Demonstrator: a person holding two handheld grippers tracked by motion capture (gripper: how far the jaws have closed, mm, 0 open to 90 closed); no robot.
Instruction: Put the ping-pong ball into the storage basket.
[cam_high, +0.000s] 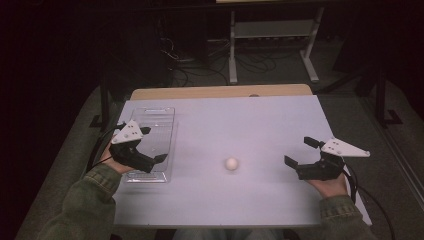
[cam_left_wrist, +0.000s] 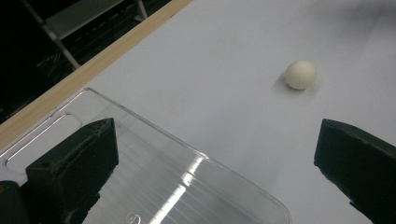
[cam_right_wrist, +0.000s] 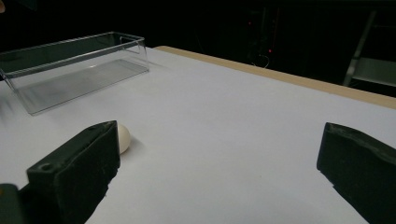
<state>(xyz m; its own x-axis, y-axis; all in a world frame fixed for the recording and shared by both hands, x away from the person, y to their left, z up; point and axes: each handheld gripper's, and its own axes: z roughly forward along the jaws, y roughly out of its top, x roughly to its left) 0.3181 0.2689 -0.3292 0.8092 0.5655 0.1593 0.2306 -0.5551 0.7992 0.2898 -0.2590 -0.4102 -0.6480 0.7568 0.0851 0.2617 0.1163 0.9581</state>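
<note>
Jaws stand spread and empty on both grippers. On the high view the left gripper (cam_high: 152, 144) hangs over the near end of a clear tray (cam_high: 159, 118) at the left of the white surface (cam_high: 260, 125). A ball (cam_high: 231, 163) lies on that surface between the two, apart from the tray, with the right gripper (cam_high: 301, 151) low beside it.

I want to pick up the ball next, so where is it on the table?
In the high view the white ball lies on the white table, right of the clear tray, between the left gripper and the right gripper, touching neither.
</note>
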